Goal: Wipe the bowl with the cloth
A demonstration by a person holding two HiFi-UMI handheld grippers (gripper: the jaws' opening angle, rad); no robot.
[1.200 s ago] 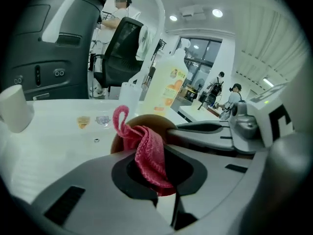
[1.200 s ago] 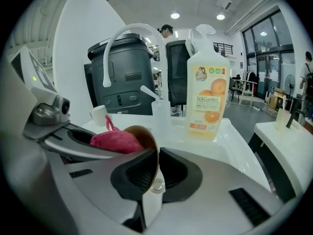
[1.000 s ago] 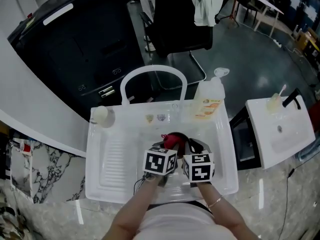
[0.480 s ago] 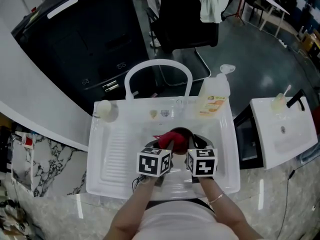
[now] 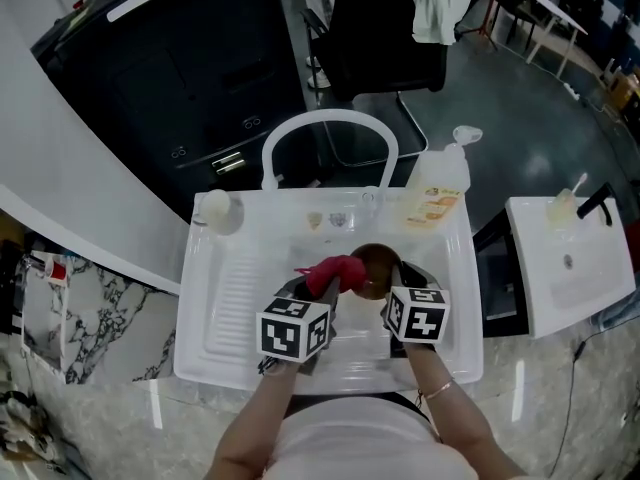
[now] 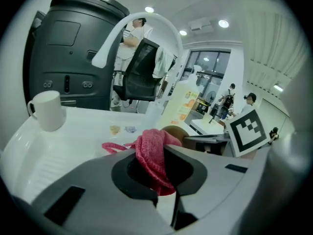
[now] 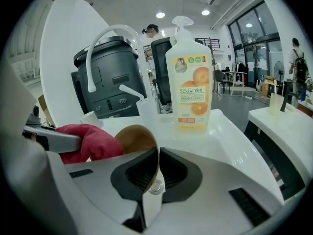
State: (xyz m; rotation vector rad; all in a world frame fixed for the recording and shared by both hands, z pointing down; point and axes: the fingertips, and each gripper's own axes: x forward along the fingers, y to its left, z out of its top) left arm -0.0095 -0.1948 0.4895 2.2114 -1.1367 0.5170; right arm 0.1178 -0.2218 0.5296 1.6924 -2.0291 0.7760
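Note:
A small brown bowl (image 5: 374, 268) is held tilted above the white sink (image 5: 240, 298), its rim pinched edge-on between the jaws of my right gripper (image 5: 388, 290), which is shut on the bowl (image 7: 137, 141). My left gripper (image 5: 325, 293) is shut on a red knitted cloth (image 5: 333, 273), which hangs bunched from between its jaws (image 6: 154, 158). The cloth (image 7: 85, 143) lies against the bowl's left side. In the left gripper view the bowl (image 6: 175, 132) shows just behind the cloth.
An orange-labelled soap pump bottle (image 5: 438, 193) stands at the sink's back right, a white mug (image 5: 218, 210) at its back left, a curved white tap (image 5: 330, 138) behind. A ribbed drainboard (image 5: 235, 303) is on the left. A second small sink (image 5: 565, 258) lies to the right.
The left gripper has drawn back toward me and to the left with the cloth, which now stretches out to the bowl. The right gripper keeps the bowl about where it was.

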